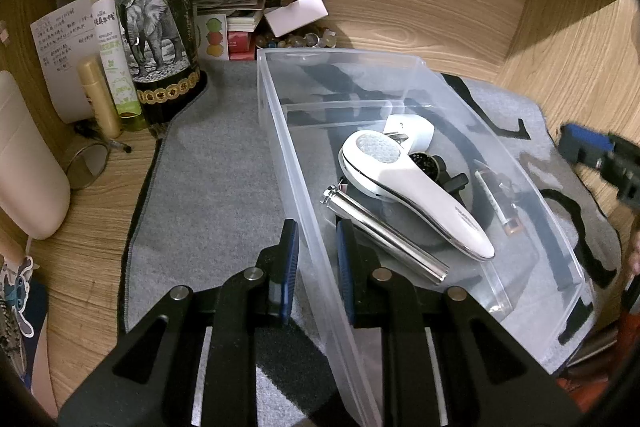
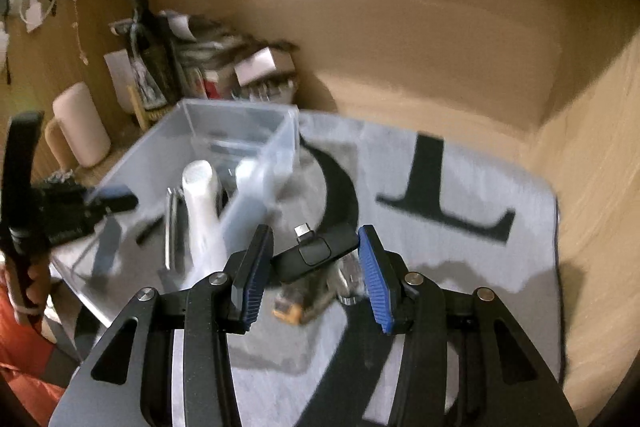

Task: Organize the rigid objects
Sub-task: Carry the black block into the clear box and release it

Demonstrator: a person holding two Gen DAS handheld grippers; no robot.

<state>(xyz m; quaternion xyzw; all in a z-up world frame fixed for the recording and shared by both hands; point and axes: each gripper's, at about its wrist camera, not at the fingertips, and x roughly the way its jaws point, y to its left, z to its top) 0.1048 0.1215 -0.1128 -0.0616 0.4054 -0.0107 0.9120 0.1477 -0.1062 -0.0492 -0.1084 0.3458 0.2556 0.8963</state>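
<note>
Right now my clear plastic bin [image 1: 280,131] sits on the grey felt mat [image 1: 208,163] over the wooden counter [image 1: 100,195]. Lying in it are a smooth white handheld device [image 1: 416,187], a shiny metal cylinder [image 1: 384,231], and a small dark tube at its right wall. My left claw [image 1: 318,247] is clamped on the bin's near-left wall. My right claw [image 2: 316,259], right of the bin, grips a small black dongle [image 2: 312,255] across its ends.

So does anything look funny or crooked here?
Nothing is spilled or broken. The clear box sits crooked on the grey mat, with the left gripper pinching its wall. A small yellow-ended thing lies loose on the mat outside the box.
</note>
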